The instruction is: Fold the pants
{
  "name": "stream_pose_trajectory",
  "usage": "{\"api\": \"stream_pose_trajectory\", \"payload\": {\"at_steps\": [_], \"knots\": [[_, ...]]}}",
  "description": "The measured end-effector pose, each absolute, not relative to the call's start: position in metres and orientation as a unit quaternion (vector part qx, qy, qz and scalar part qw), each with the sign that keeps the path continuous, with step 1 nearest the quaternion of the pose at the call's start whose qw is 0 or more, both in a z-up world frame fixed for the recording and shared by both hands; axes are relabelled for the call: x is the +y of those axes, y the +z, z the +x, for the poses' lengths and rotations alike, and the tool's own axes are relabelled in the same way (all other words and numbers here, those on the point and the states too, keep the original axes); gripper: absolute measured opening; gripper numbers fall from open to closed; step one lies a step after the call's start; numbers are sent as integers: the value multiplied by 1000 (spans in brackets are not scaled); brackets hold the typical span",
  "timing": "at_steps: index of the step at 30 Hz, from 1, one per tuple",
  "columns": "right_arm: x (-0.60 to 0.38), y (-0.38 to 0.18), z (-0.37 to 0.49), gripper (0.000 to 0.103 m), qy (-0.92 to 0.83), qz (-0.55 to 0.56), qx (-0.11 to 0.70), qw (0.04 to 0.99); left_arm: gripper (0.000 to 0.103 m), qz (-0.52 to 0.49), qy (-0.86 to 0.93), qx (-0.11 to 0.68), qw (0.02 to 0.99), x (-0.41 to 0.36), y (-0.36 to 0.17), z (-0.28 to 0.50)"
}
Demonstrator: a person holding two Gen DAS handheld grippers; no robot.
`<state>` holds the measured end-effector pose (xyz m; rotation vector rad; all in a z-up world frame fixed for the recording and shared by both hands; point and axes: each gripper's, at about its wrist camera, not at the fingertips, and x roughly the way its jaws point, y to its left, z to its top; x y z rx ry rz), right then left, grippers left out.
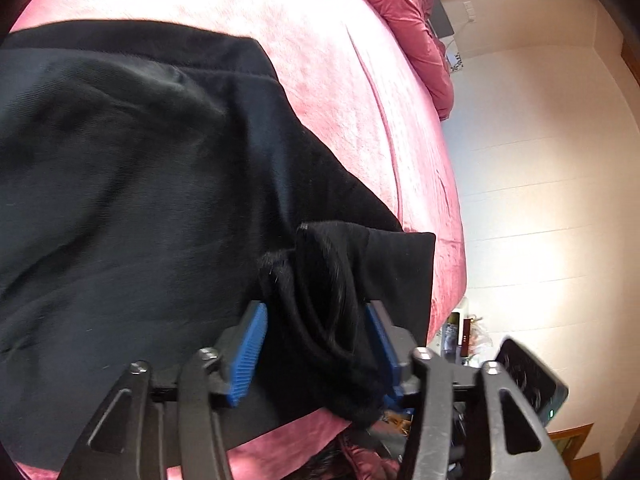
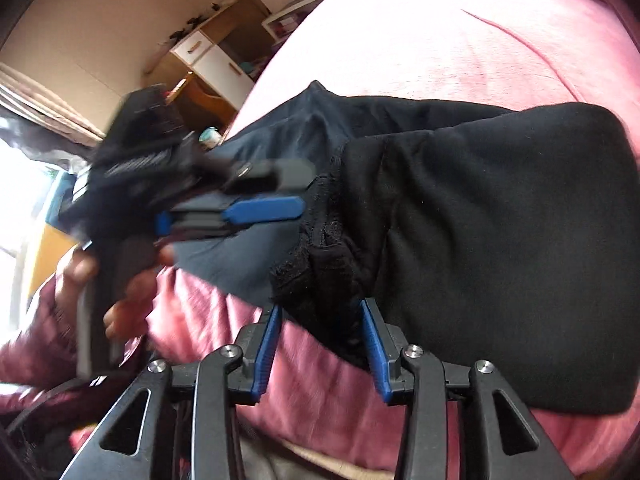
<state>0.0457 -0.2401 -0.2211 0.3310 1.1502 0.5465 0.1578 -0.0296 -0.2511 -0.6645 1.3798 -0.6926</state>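
Black pants (image 1: 140,180) lie folded over on a pink bed cover (image 1: 340,80). A bunched hem end (image 1: 332,300) sits between the blue pads of my left gripper (image 1: 316,344), whose jaws stand apart and do not press on it. In the right wrist view the pants (image 2: 480,220) spread to the right. A crumpled hem edge (image 2: 320,268) reaches between the pads of my right gripper (image 2: 320,344), which is also open. The left gripper (image 2: 306,190) shows blurred there, over the pants' left end, held by a hand (image 2: 132,292).
The bed edge drops to a pale floor (image 1: 540,200) on the right. A red quilt (image 1: 404,12) is heaped at the far end. A dark flat device (image 1: 528,380) and clutter lie beside the bed. A white and wood cabinet (image 2: 216,56) stands behind the bed.
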Motion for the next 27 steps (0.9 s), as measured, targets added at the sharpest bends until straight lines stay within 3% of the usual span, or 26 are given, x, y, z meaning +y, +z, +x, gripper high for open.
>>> {"api": "stream_pose_trajectory", "payload": {"at_steps": [9, 10, 11, 12, 21, 25, 27], "knots": [[-332, -214, -10, 42, 144, 209, 531, 809, 53, -267, -283, 647, 655, -51, -264, 168], [-344, -216, -17, 42, 126, 216, 532, 809, 47, -269, -287, 645, 656, -53, -262, 169], [-353, -216, -22, 42, 113, 219, 533, 809, 24, -267, -294, 642, 656, -55, -260, 170], [-364, -215, -27, 42, 101, 224, 534, 809, 17, -258, -294, 640, 661, -59, -256, 172], [-395, -229, -38, 42, 32, 238, 544, 804, 13, -208, -345, 539, 740, -41, -181, 183], [-397, -224, -32, 37, 17, 236, 531, 814, 13, -165, -309, 576, 738, -37, -207, 186], [-394, -222, -29, 37, 20, 235, 529, 815, 18, -169, -296, 595, 728, -34, -219, 187]]}}
